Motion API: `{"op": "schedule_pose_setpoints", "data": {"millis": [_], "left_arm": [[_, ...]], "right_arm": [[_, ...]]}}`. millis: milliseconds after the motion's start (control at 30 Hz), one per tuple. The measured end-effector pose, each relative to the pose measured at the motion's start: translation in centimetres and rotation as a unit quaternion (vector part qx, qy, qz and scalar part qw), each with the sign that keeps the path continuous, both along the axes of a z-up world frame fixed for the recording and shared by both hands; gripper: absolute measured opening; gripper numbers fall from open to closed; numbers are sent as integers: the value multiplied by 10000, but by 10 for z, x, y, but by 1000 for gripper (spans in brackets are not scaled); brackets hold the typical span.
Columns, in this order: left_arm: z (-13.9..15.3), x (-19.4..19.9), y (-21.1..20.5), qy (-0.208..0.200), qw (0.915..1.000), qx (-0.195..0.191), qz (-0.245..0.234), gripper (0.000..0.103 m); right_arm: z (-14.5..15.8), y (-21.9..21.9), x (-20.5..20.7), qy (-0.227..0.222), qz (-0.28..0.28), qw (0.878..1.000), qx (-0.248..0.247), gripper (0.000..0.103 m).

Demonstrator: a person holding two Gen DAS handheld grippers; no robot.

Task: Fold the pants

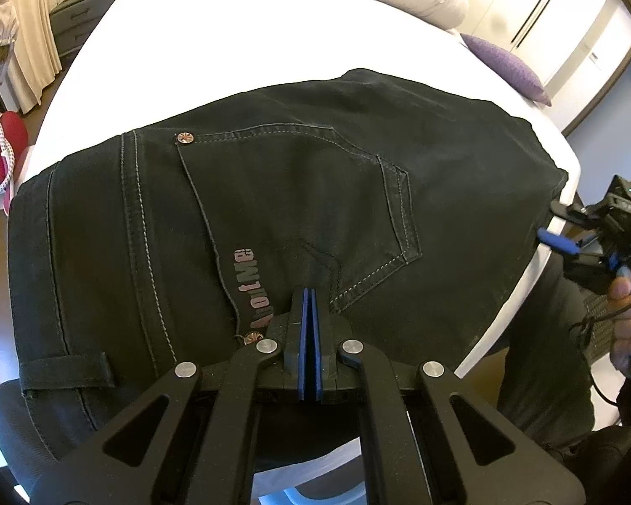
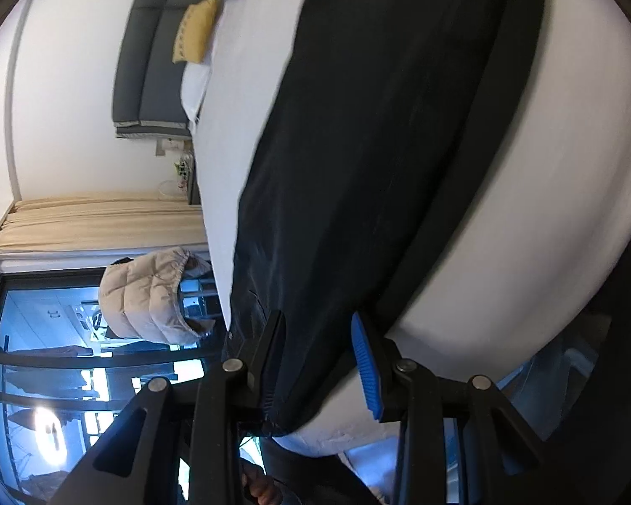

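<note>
The black pants (image 1: 298, 193) lie flat on the white bed (image 1: 231, 54), seemingly folded leg on leg; the crosswise folds remain. The left gripper (image 1: 310, 294), at 6 o'clock, is pressed closed, apparently empty. Only the right wrist view shows the right gripper (image 2: 317, 328) spread wide around the pants' edge.
</note>
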State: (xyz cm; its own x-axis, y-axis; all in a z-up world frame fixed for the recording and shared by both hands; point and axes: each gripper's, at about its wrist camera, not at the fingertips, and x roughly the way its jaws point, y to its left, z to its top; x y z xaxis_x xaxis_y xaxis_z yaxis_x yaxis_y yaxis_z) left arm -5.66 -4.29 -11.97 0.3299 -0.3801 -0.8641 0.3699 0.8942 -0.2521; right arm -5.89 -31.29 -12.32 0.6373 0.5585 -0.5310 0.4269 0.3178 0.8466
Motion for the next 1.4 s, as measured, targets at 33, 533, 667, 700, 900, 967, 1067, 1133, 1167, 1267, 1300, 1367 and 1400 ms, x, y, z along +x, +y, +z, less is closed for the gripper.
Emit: {"op": "schedule_pose_setpoints", "data": {"millis": [33, 533, 667, 700, 900, 967, 1067, 1133, 1167, 1267, 1300, 1367, 1400], "left_arm": [[0, 0, 0, -7, 10000, -11, 8, 1], [0, 0, -1, -17, 10000, -16, 55, 1], [0, 1, -4, -14, 10000, 17, 45, 2], [0, 1, -5, -11, 10000, 23, 41, 2], [0, 4, -5, 20, 10000, 20, -10, 2], [-1, 6, -6, 21, 10000, 16, 2, 2], [-1, 7, -6, 27, 10000, 48, -27, 2], [-1, 7, -5, 37, 10000, 25, -18, 2], [-1, 7, -5, 38, 10000, 16, -7, 2], [-1, 7, -7, 17, 10000, 60, -14, 2], [-1, 6, -7, 13, 10000, 74, -20, 2], [-1, 7, -8, 18, 10000, 89, -18, 2], [-1, 6, -8, 18, 10000, 93, -21, 2]], "right_arm": [[-3, 0, 1, 70, 11, 10000, 17, 37], [-27, 15, 11, 183, -86, 9975, 674, 36], [-28, 11, 4, 150, -97, 9981, 589, 8], [-30, 11, 0, 158, -110, 9980, 596, 6], [-33, 15, -19, 129, -228, 9981, 562, 4], [-33, 12, -16, -2, -206, 9975, 676, 6], [-28, -2, -18, -135, -534, 9964, 642, 15], [-26, -21, -20, -236, -868, 9938, 649, 25], [-26, -29, -21, -278, -1015, 9925, 621, 25], [-33, -58, -23, -441, -1532, 9837, 826, 25], [-34, -66, -23, -509, -1635, 9815, 858, 23], [-35, -77, -24, -469, -1758, 9801, 789, 9], [-35, -80, -26, -444, -1800, 9799, 732, 4]]}}
